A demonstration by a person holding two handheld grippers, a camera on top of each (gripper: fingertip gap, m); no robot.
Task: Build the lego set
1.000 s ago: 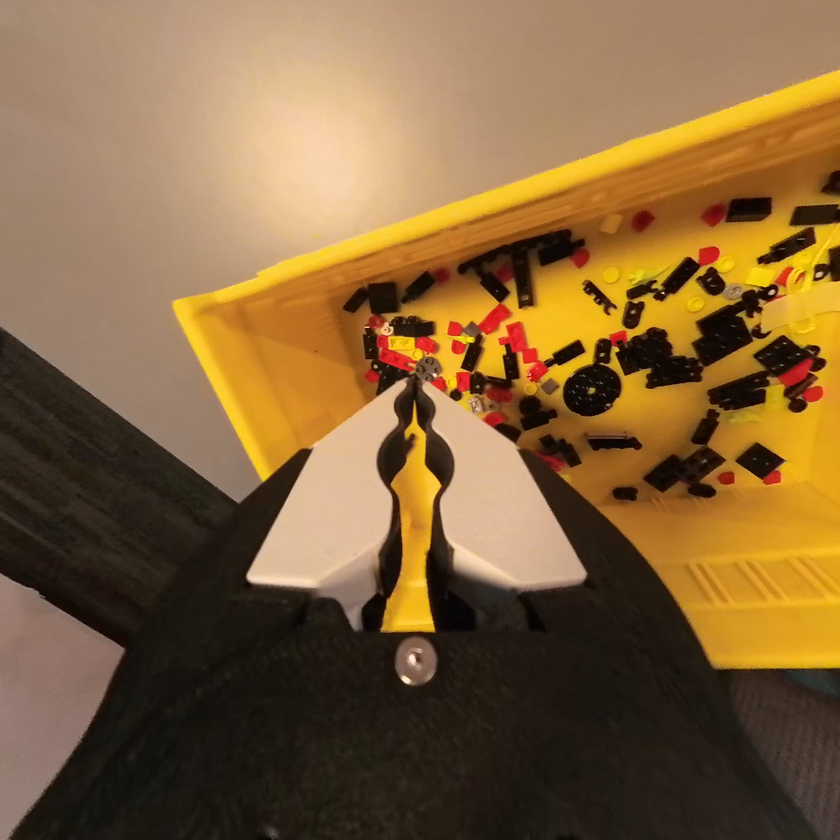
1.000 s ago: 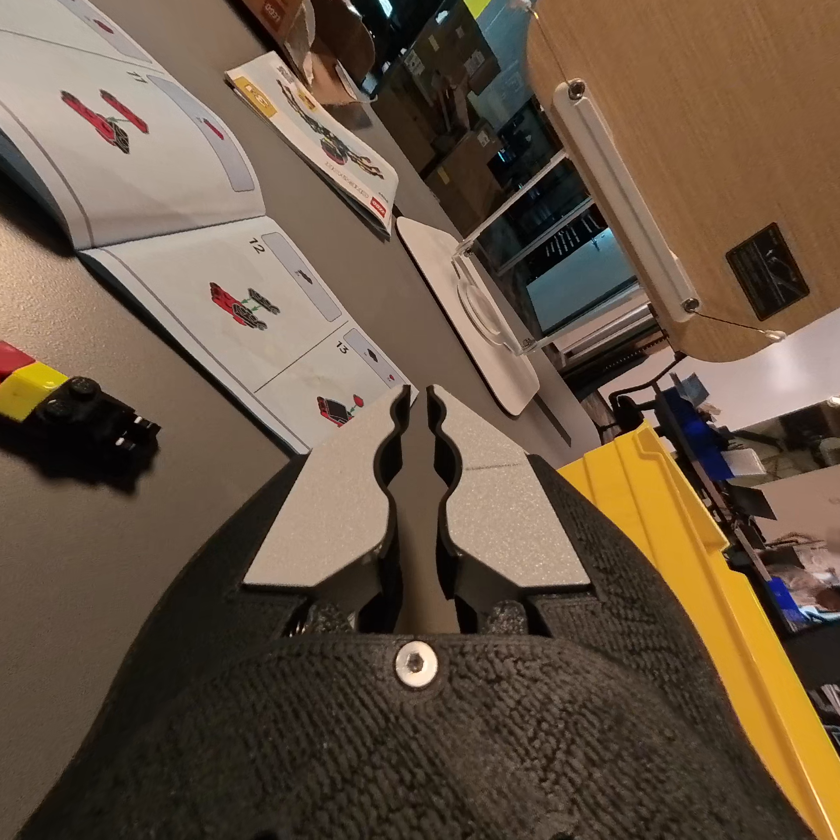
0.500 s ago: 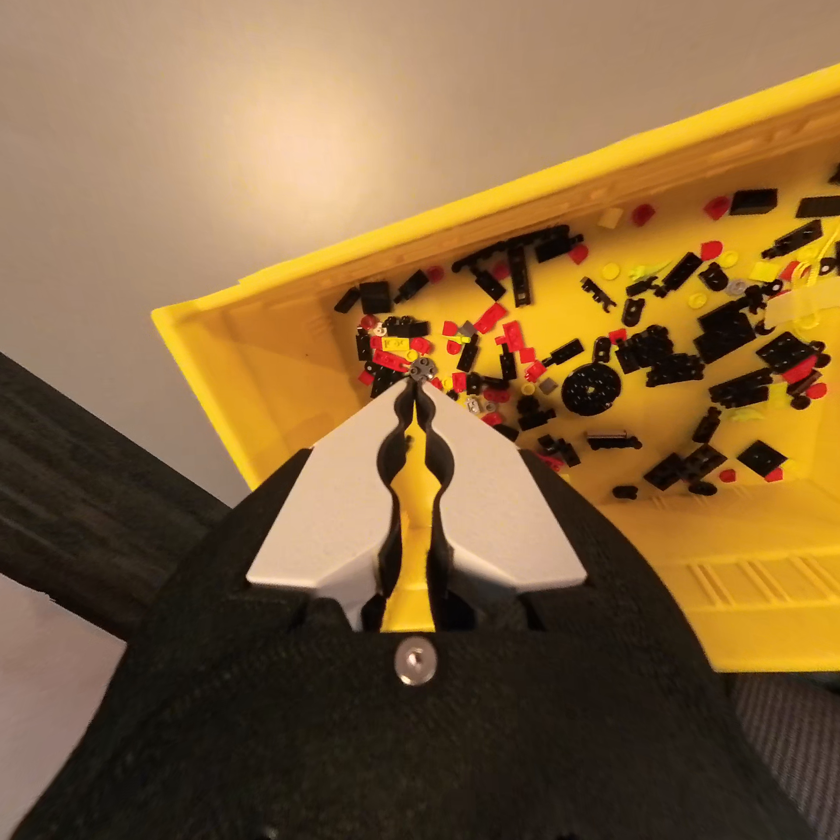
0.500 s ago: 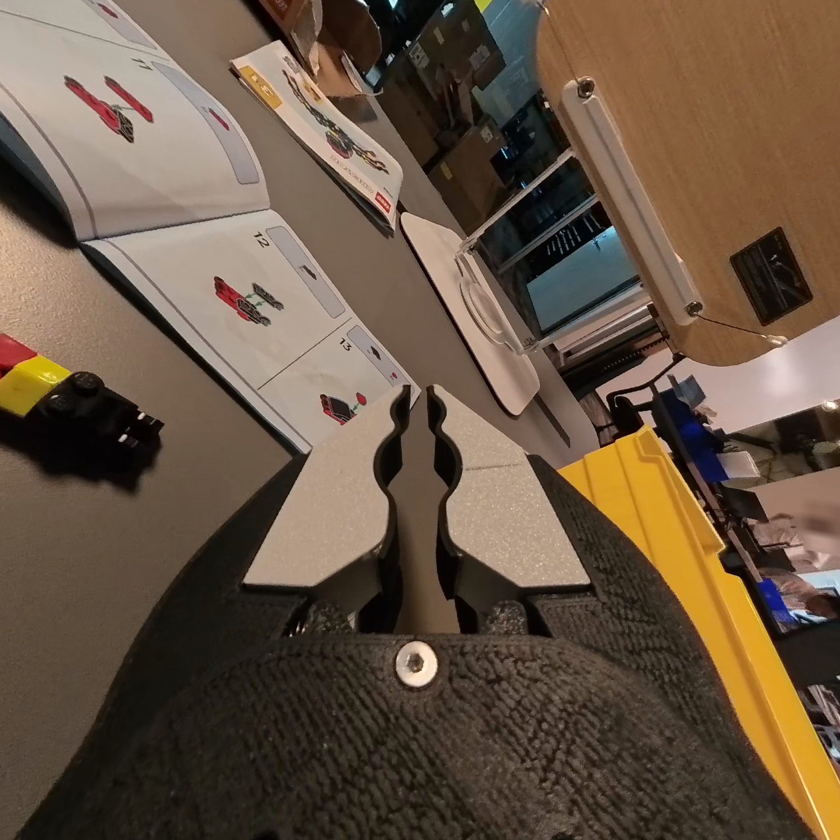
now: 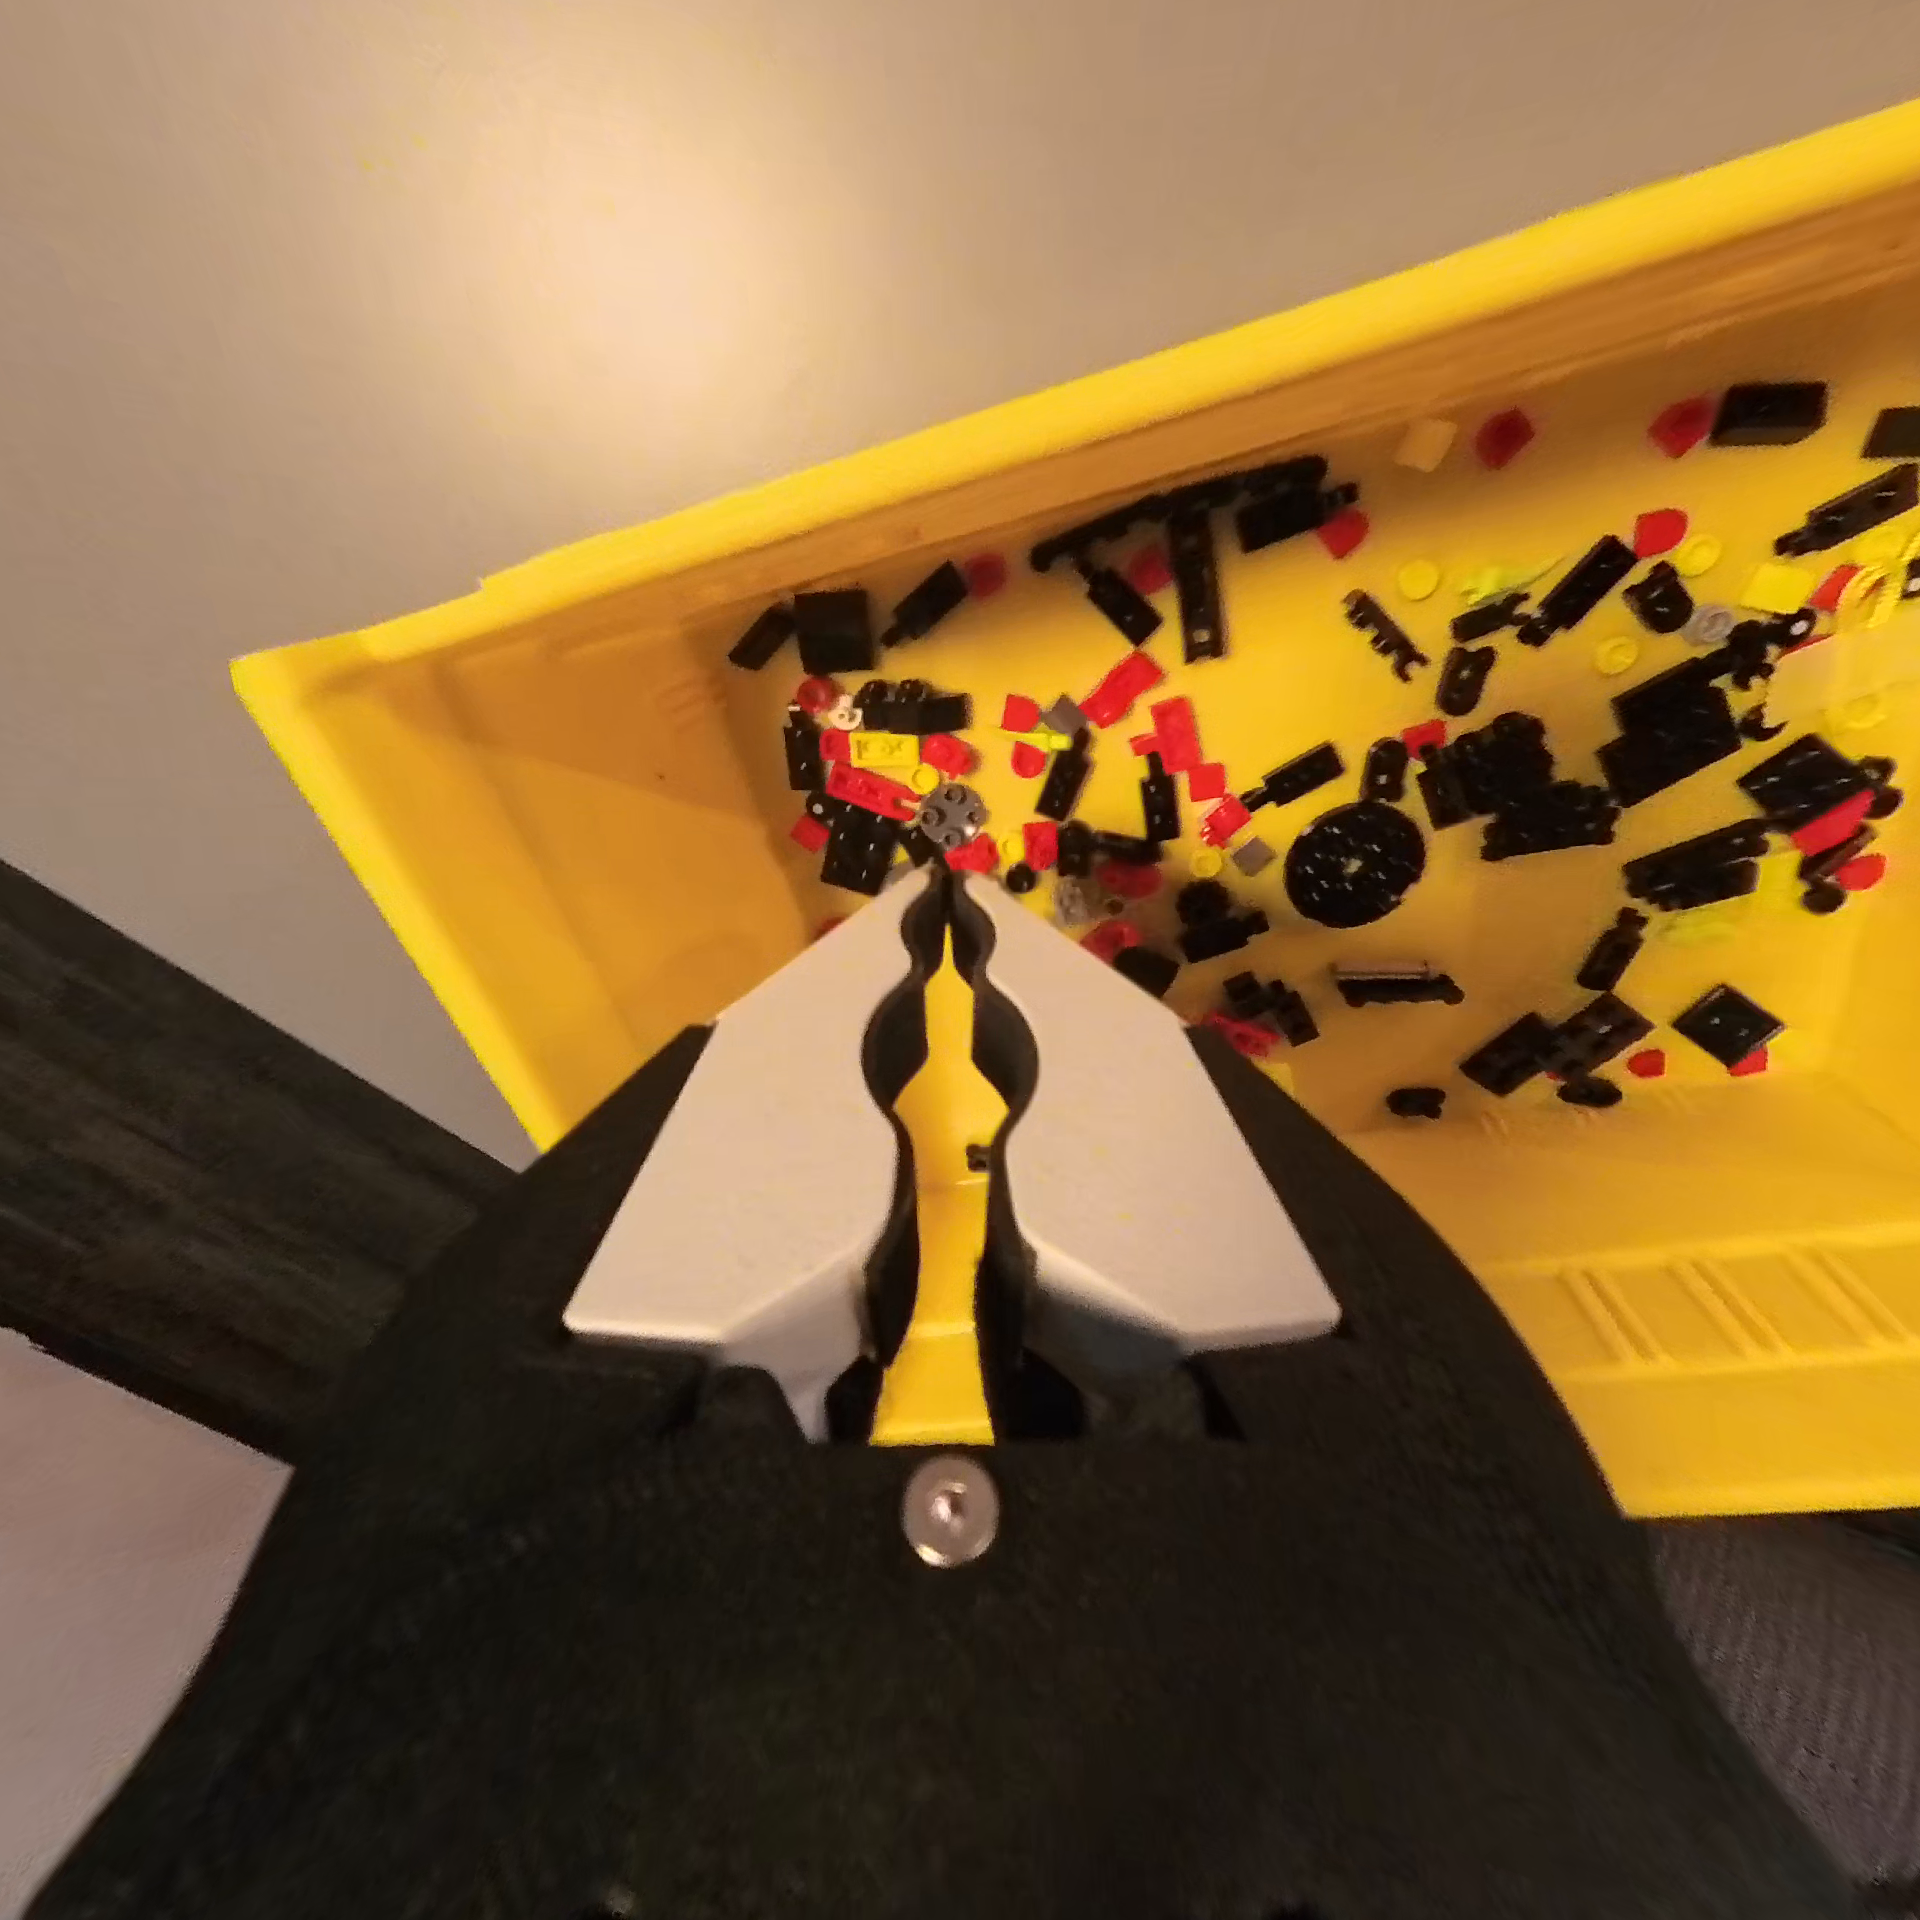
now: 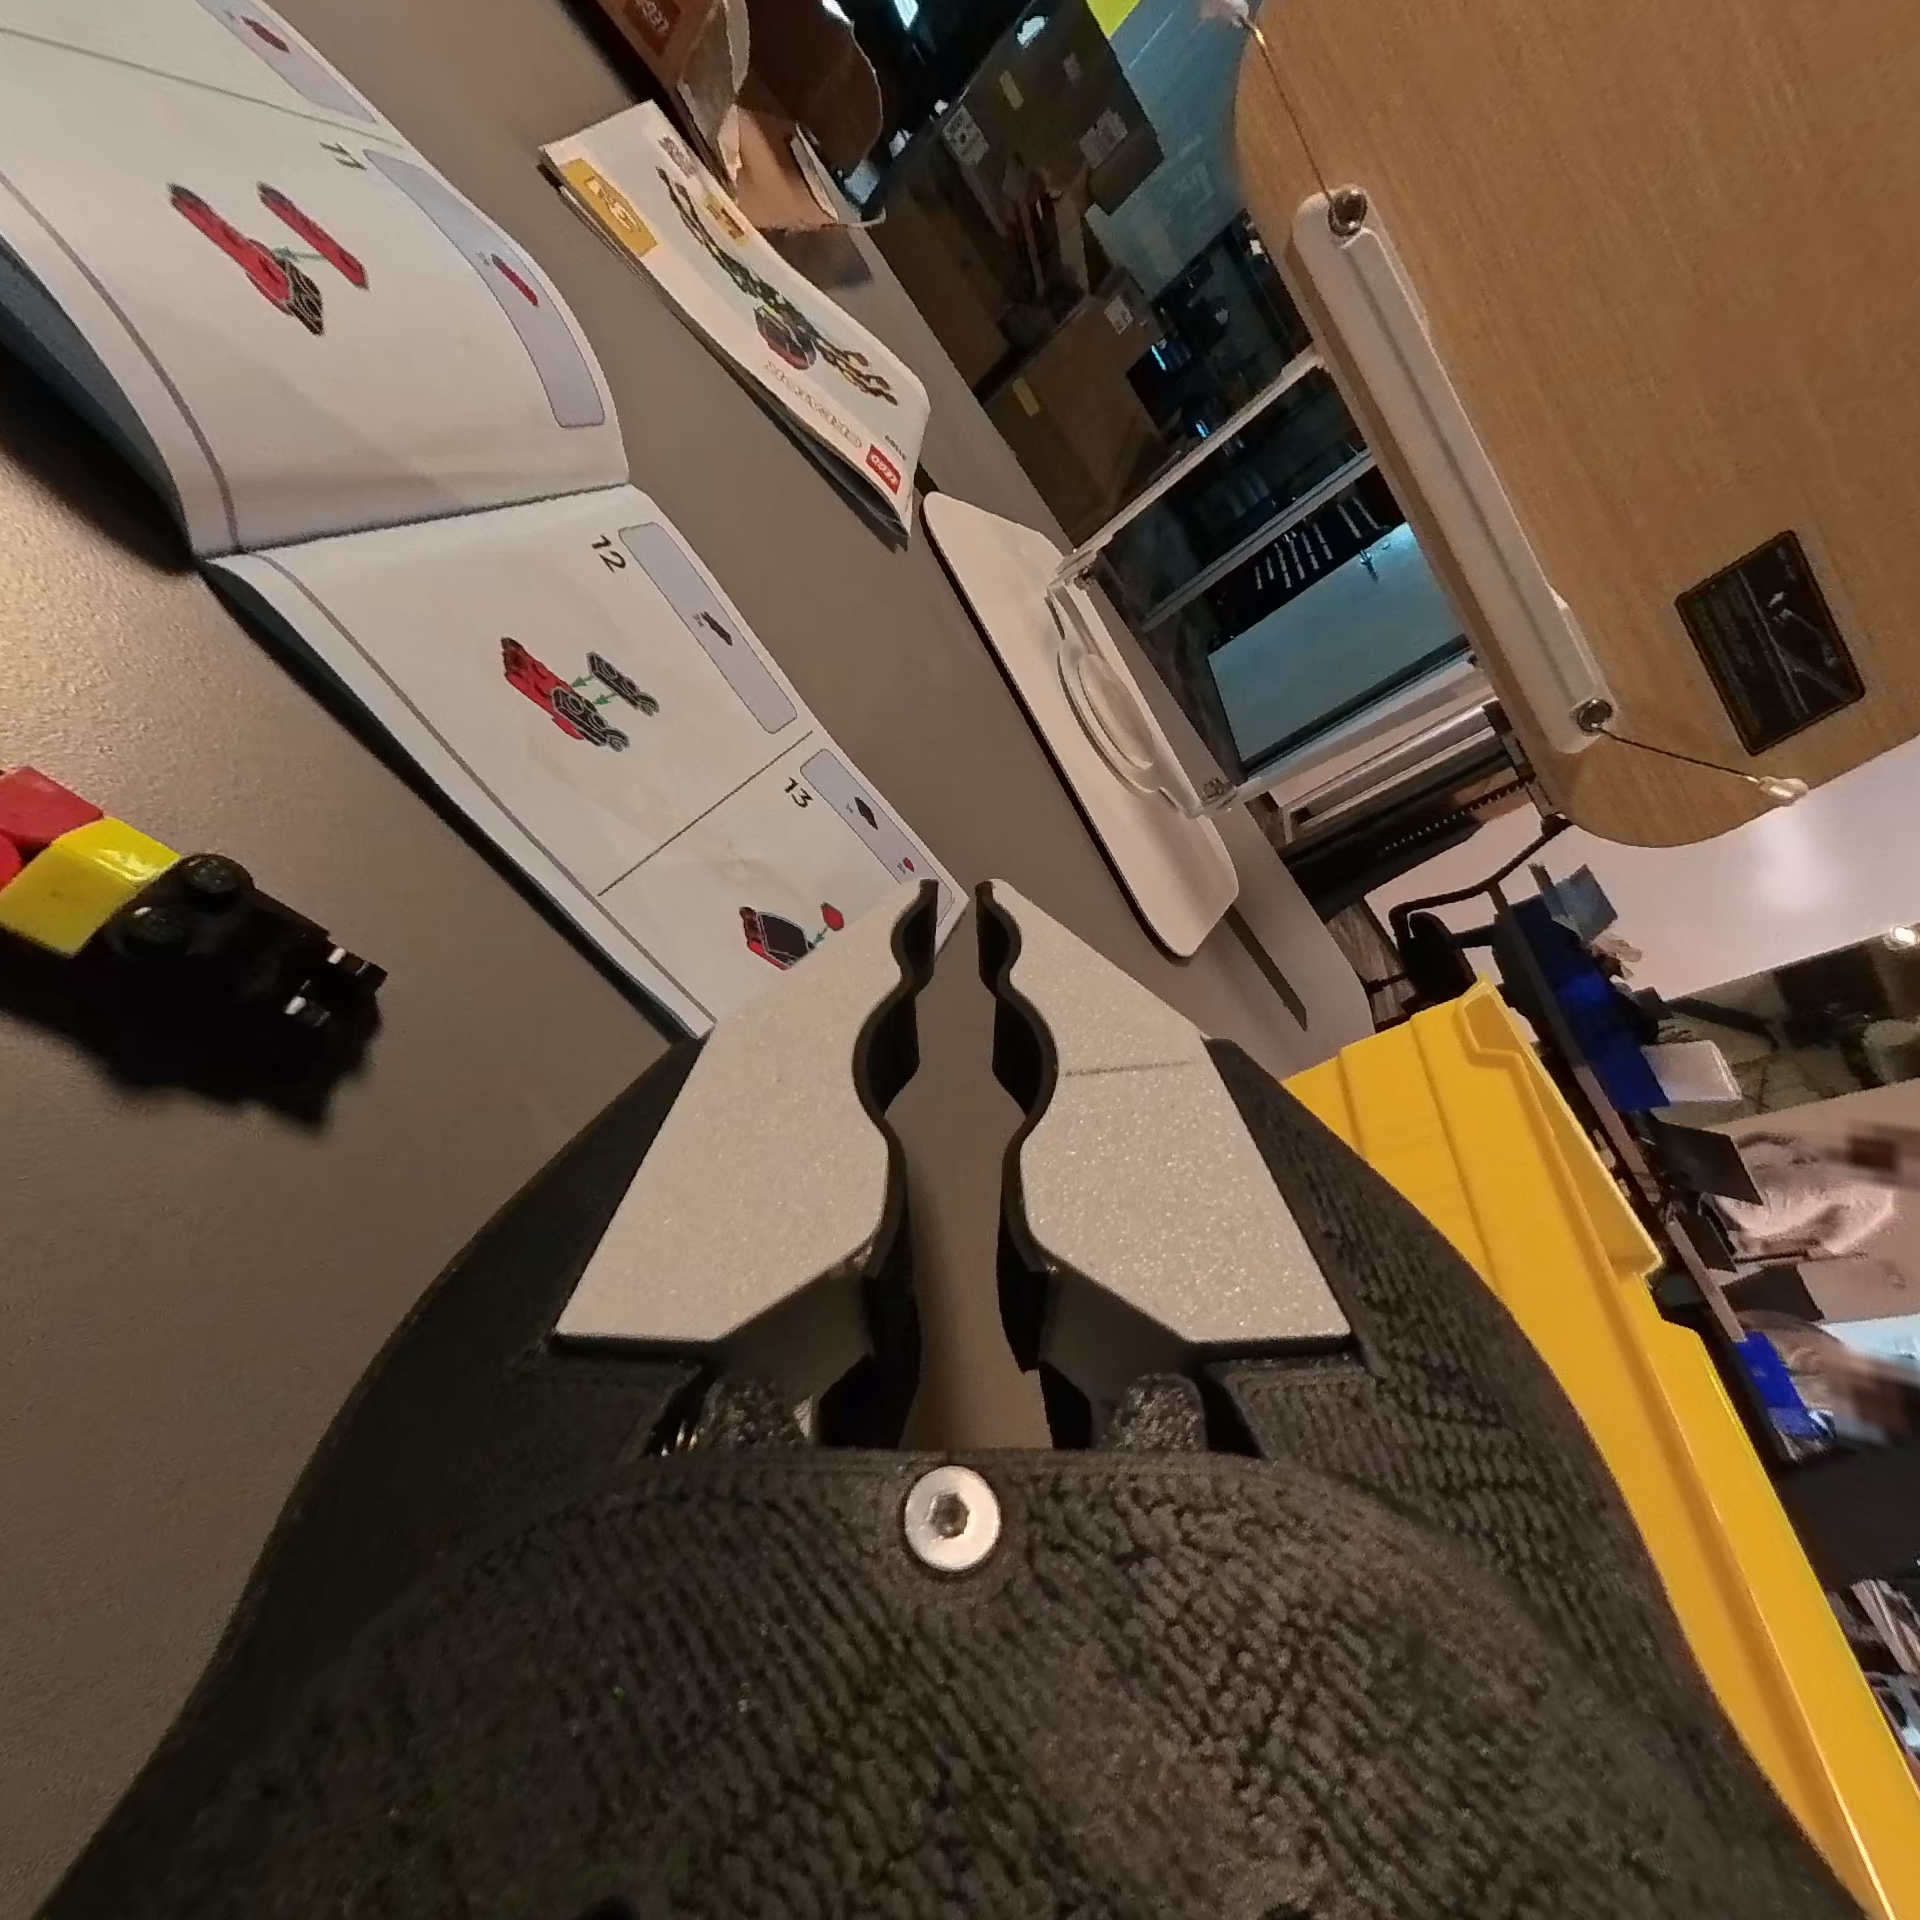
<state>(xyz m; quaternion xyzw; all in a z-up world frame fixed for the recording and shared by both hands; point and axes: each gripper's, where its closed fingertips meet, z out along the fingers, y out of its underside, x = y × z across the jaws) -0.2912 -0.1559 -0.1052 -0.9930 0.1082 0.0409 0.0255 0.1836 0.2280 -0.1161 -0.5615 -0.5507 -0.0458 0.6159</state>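
My left gripper has drifted a little against the yellow bin, clenched on a grey round piece at centre frame above loose bricks. In the right view, my right gripper hangs released at centre; the partial build sits at left, the open manual beyond.

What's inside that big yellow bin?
The yellow bin holds loose black, red, yellow and grey lego pieces, including a black round plate. The left gripper, pinching a small grey round piece, covers part of the bin floor.
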